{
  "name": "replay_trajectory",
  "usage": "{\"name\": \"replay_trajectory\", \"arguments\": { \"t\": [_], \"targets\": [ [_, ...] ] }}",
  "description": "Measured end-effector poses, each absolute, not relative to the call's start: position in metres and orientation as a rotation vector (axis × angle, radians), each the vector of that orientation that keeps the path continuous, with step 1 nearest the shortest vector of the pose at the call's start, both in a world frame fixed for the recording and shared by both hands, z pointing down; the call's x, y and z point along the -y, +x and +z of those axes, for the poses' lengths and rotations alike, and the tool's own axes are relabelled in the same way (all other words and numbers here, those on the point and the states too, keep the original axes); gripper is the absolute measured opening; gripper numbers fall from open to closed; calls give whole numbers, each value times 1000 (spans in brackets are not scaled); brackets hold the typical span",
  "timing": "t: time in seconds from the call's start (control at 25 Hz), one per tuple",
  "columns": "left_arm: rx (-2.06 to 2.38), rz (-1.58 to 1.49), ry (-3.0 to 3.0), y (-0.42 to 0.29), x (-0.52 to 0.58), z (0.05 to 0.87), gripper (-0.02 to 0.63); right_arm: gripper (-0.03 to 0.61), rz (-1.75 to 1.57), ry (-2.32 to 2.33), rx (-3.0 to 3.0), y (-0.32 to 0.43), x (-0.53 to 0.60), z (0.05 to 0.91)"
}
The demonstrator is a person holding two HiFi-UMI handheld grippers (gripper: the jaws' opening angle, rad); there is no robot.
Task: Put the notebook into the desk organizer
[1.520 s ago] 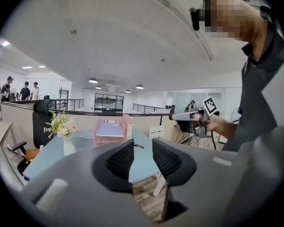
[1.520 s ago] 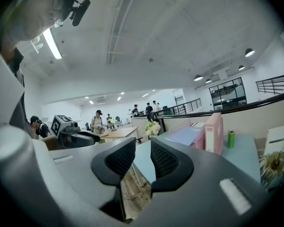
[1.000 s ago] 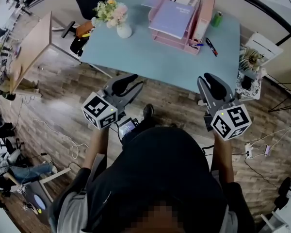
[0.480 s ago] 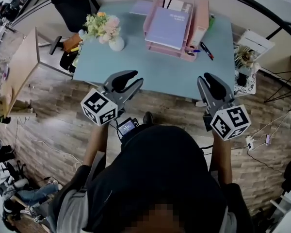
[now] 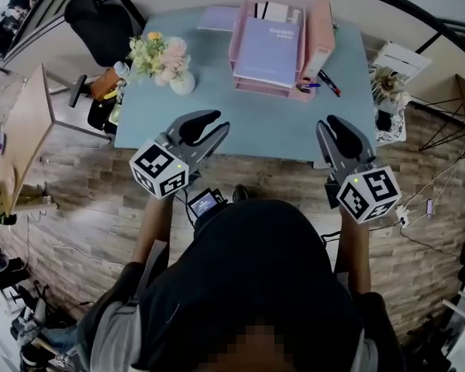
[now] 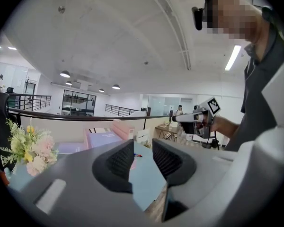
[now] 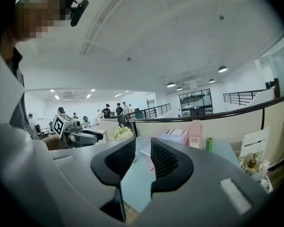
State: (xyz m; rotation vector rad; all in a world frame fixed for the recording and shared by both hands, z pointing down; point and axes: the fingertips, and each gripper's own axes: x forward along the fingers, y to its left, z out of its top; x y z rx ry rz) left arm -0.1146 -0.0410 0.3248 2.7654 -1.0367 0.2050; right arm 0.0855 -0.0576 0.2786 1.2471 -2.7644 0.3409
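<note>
Left tool (image 5: pixel 221 122) is held over the near edge of the worktop (image 5: pixel 248 122), jaws pressed together, empty. Right tool (image 5: pixel 325 124) is kept at the near right corner, jaws just a crack apart, also empty. Lavender notebook (image 5: pixel 270 51) is seen lying flat in the pink desk organizer (image 5: pixel 319 41) by the far edge, well apart from both.

From above: left gripper (image 5: pixel 211 127) and right gripper (image 5: pixel 333 124) at a blue desk's (image 5: pixel 248 118) near edge; a purple notebook (image 5: pixel 267 51) lies in a pink desk organizer (image 5: pixel 319 41).
</note>
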Motion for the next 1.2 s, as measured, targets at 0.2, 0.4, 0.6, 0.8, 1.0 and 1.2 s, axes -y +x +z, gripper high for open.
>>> {"name": "replay_trajectory", "arguments": {
  "t": [0.2,0.4,0.6,0.8,1.0,1.2],
  "targets": [
    [1000,193,2771,-133,52,328,143,81,342,1283,2736,69,65,281],
    [960,189,2783,-150,58,333,143,81,302,1327,2718,54,74,276],
    [933,180,2781,-158,62,340,143,81,282,1344,2691,47,78,274],
    [937,171,2760,-161,71,349,143,81,316,1329,2672,45,88,287],
    [982,187,2719,-167,78,359,143,81,356,1282,2679,42,101,301],
    [1026,186,2677,-168,93,364,143,81,373,1244,2686,44,123,305]
  ]
}}
